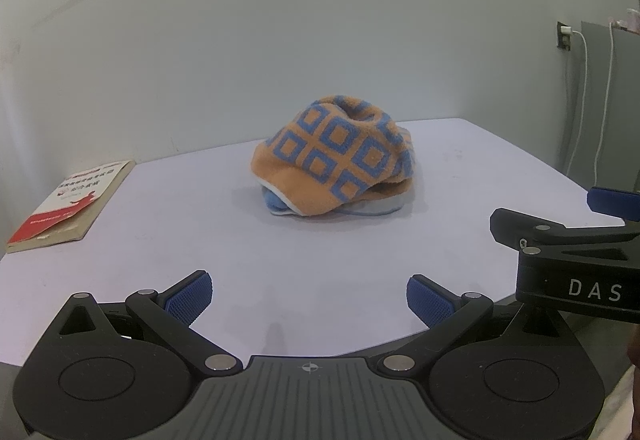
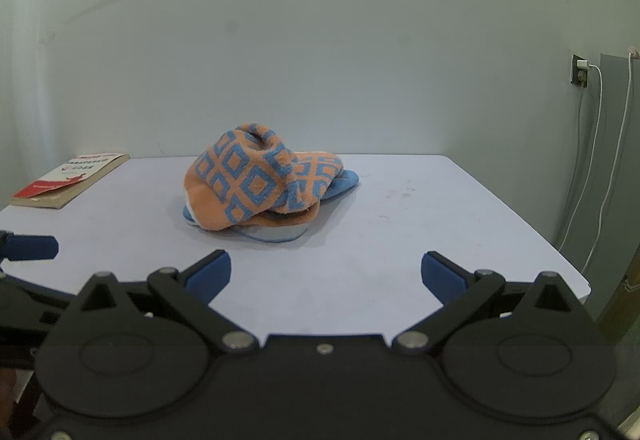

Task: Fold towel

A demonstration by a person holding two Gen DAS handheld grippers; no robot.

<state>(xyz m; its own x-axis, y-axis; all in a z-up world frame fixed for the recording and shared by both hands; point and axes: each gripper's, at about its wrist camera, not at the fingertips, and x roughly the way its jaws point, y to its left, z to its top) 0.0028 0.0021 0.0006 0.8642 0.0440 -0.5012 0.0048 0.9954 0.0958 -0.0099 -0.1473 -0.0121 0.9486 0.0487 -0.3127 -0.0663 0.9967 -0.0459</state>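
Observation:
An orange towel with blue square patterns (image 1: 334, 158) lies crumpled in a heap near the middle of the white table (image 1: 280, 260); it also shows in the right wrist view (image 2: 260, 184). A blue underside peeks out at its base. My left gripper (image 1: 308, 298) is open and empty, over the table's near edge, well short of the towel. My right gripper (image 2: 326, 276) is open and empty, also short of the towel. The right gripper's body shows at the right edge of the left wrist view (image 1: 576, 252). A blue fingertip of the left gripper (image 2: 32, 247) shows at the left of the right wrist view.
A red and tan booklet (image 1: 72, 204) lies at the table's far left corner, also in the right wrist view (image 2: 72, 180). A pale wall stands behind the table. Charger cables (image 2: 600, 168) hang from a wall socket at the right.

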